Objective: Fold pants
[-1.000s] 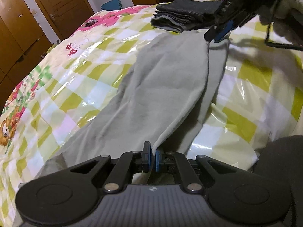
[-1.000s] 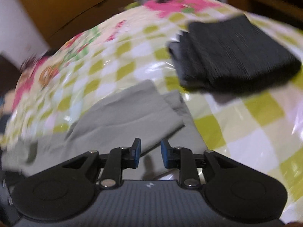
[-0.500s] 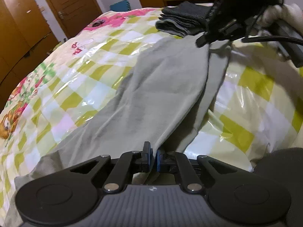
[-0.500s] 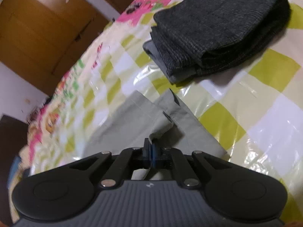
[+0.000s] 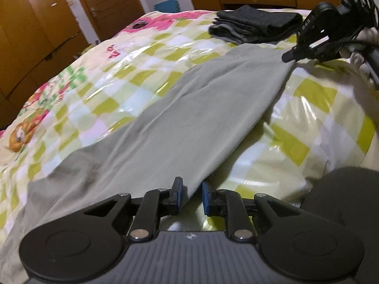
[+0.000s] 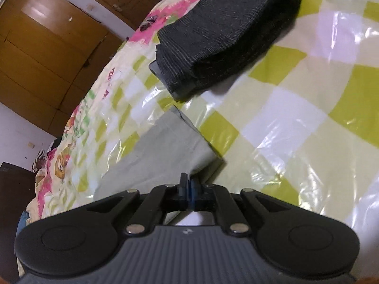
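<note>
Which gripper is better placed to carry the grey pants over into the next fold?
Right. The right gripper pinches the light grey cotton pants at the hem corner, though its jaws are easing open; the left gripper is letting go.

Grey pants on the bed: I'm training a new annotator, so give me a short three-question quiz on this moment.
1. True or false: the grey pants lie on a checked bedcover.
2. What lies beyond the pants' far end? A) folded dark garment B) pillow C) basket
3. Which gripper pinches the pants' cloth, left gripper or right gripper?

Key: 1 true; 2 A; 3 right. The left gripper's jaws are opening, cloth edge between them.
</note>
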{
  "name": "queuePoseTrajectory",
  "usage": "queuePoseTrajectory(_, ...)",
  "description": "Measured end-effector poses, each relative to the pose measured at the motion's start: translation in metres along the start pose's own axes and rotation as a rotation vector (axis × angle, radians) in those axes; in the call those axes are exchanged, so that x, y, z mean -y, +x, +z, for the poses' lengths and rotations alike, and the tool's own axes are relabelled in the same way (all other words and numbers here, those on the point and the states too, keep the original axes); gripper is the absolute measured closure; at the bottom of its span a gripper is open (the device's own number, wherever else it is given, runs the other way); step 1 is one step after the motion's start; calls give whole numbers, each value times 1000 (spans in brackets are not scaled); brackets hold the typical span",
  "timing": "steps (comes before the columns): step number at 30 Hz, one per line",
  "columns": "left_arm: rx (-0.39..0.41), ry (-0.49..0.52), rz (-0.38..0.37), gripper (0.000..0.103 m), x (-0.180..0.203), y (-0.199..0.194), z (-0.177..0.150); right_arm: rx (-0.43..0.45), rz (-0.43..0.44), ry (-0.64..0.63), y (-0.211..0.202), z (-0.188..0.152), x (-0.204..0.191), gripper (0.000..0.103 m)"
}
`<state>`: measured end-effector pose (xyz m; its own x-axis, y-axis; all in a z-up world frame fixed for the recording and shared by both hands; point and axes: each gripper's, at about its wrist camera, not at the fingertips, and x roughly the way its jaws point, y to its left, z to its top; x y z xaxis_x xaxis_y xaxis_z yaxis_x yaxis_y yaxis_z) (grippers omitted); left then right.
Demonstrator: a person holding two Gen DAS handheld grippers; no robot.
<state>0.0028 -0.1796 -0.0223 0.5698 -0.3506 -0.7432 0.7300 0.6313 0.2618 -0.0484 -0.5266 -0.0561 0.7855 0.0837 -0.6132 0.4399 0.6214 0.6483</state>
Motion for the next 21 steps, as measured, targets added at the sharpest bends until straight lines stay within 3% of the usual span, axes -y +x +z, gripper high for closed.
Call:
queuePoseTrajectory(4, -35, -7, 5, 61, -11, -7, -18, 20, -71, -106, -10, 3, -14, 95)
queuePoseTrajectory(9, -52, -71, 24, 59, -37, -27, -39, 119, -220, -225, -43, -2, -33, 94)
queuePoseTrajectory(11, -44, -104, 30, 59, -49, -38, -44, 130, -214, -317, -54, -12, -55, 94)
queuePoseTrajectory(14, 6, -155, 43, 59, -71, -54, -47, 41, -42, -452, -38, -35, -108, 94)
queuePoseTrajectory(18, 74, -205, 116, 55, -101, -56, -49, -185, 276, -583, 33, -82, -196, 94)
queuePoseTrajectory(21, 62, -225, 194, 53, -127, -39, -63, -298, 412, -673, 86, -117, -259, 89)
